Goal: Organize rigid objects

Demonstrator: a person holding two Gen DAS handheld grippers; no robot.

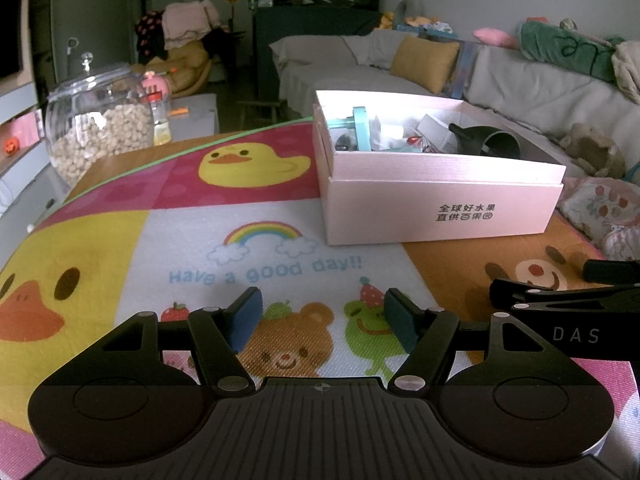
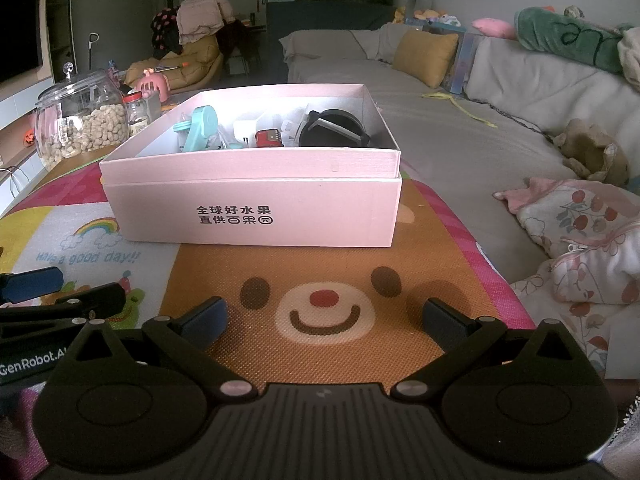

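Your left tool (image 1: 322,320) spread wide and empty, your right tool (image 2: 324,320) likewise released, both low over the cartoon-printed mat on the worktop (image 2: 240,352), pale pink cardboard box (image 2: 256,208) toward the far edge, holding a teal plastic piece (image 2: 202,126), a round black container (image 2: 334,130), small clutter.

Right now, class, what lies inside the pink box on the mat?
Inside the pink box you can see a teal plastic tool, a small red item, white packets and a black round container. The front wall hides the box's floor and anything lying lower.
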